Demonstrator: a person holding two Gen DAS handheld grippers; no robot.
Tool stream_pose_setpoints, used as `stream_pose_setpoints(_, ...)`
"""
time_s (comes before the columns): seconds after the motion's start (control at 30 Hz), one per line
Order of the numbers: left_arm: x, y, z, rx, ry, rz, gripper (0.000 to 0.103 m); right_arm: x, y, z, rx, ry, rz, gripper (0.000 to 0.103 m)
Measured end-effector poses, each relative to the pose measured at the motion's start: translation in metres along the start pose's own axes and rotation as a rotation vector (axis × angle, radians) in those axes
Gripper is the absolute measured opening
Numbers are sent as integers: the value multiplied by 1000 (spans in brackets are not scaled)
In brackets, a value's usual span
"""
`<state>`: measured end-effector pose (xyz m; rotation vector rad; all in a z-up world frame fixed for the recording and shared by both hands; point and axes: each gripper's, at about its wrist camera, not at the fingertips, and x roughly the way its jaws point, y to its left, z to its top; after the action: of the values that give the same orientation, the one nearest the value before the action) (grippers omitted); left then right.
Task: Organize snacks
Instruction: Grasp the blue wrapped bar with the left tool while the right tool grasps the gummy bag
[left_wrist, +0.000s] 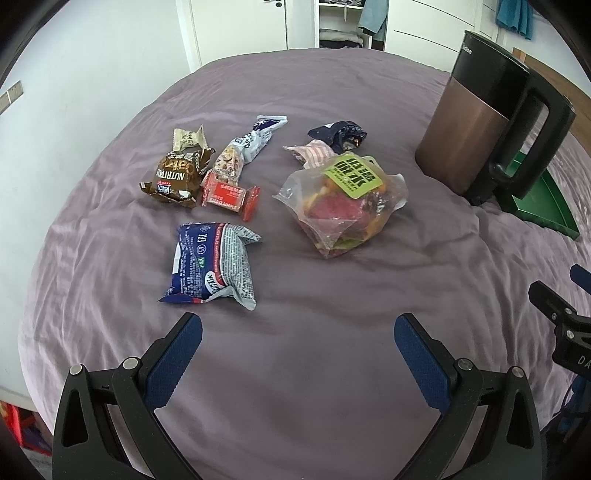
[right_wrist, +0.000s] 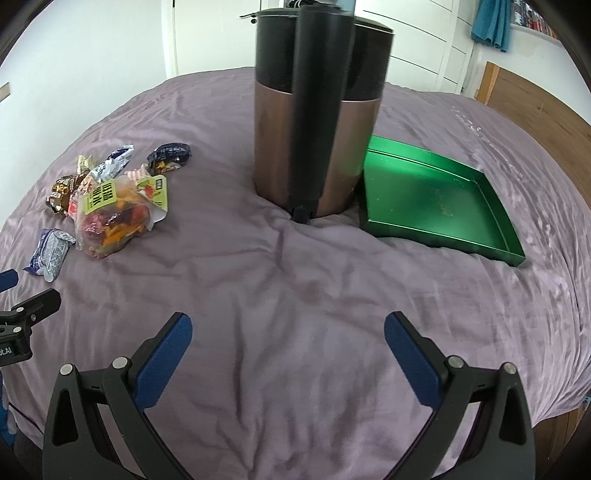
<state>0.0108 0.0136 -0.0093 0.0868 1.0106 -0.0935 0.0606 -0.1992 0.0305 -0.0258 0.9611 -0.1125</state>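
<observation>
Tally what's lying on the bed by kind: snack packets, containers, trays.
Snack packets: 8 (brown oat pack, small beige wrapper, red bar, long cereal pack, blue-white pack, striped pink wrapper, dark navy wrapper, clear bag)
Jug: 1
Green tray: 1
Total: 10

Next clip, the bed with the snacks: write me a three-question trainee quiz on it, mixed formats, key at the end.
1. True or false: the green metal tray already holds a snack.
2. Which snack lies nearest the left gripper? A) clear plastic bag of colourful sweets B) blue-and-white wrapped packet C) brown crinkled wrapper
3. Fill in: the tall copper-and-black kettle stands on the ___ bedsheet, beside the tray.

Key: 1 false, the tray is empty; 2 B; 3 purple. Both the left gripper and the right gripper are open, holding nothing.
</observation>
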Motion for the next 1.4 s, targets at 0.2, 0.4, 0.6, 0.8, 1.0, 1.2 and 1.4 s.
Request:
stream_pose_setpoints(0.2, 0, 2, 1, -4, -2, -7, 102, 2, 8, 1, -12, 4, 9, 103)
stream_pose_setpoints(0.4, 1, 3, 0, -4, -1, -8, 102, 4, 11, 1, -16, 6, 9, 103)
stream_pose_setpoints(0.6, 2, 17, 0, 0, 0, -7, 102, 5, 11, -1, -29, 14, 6, 103)
stream_pose_setpoints(0.8, -6, 77, 13, -40, -37, 68, 102, 5, 11, 2, -34, 9, 31, 103)
stream_pose_setpoints(1.0, 2, 99, 24, -23, -32, 70, 102, 9, 42, 19, -71, -9, 122, 103)
stream_pose_setpoints(1.2, 32, 74, 27, 30, 16, 37, 102, 20, 90, 53, -146, -31, 244, 103)
stream_pose_setpoints(1.4, 63, 79, 36, 30, 57, 62, 102, 54, 130, 75, -230, -3, 326, 103)
